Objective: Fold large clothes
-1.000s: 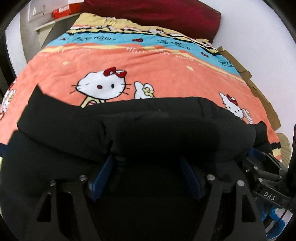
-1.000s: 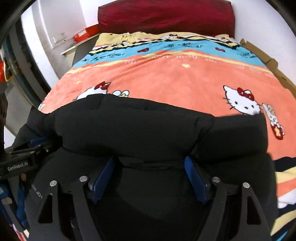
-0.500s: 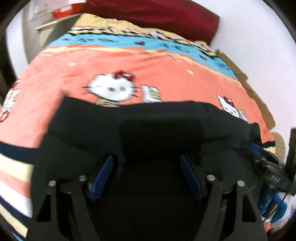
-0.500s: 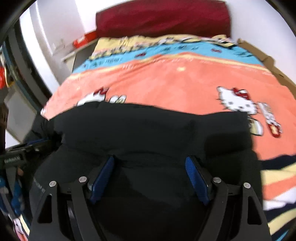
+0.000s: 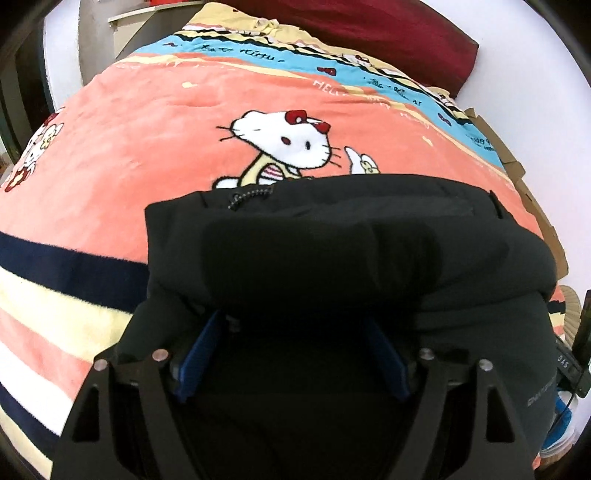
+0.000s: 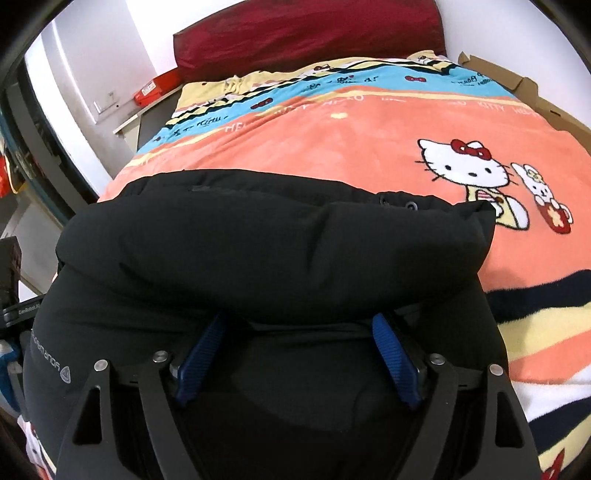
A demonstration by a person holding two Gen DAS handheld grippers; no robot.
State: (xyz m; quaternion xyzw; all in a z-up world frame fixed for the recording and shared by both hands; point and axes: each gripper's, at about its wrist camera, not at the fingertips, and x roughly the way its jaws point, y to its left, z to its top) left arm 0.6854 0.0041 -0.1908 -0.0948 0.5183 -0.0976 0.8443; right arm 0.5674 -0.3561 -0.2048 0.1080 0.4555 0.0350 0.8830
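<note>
A black padded jacket (image 5: 332, 251) lies on the orange cartoon-cat blanket (image 5: 147, 147), folded over into a thick roll along its far edge. My left gripper (image 5: 291, 354) stands wide open over the jacket's near part, its blue pads (image 5: 195, 354) tucked under the folded roll. In the right wrist view the same jacket (image 6: 277, 251) fills the near half. My right gripper (image 6: 295, 358) is also wide open, blue pads (image 6: 391, 354) at the roll's near edge, holding nothing.
The blanket (image 6: 369, 129) covers the whole bed. A dark red pillow (image 6: 306, 33) lies at the head. Cardboard (image 6: 517, 85) lines the bed's right side. A side shelf with a red box (image 6: 147, 90) stands at the left. The other gripper (image 6: 18, 306) shows at the left edge.
Both views shifted: the jacket's folded roll sits more to the right in the left wrist view and more to the left in the right wrist view. Both grippers stayed open.
</note>
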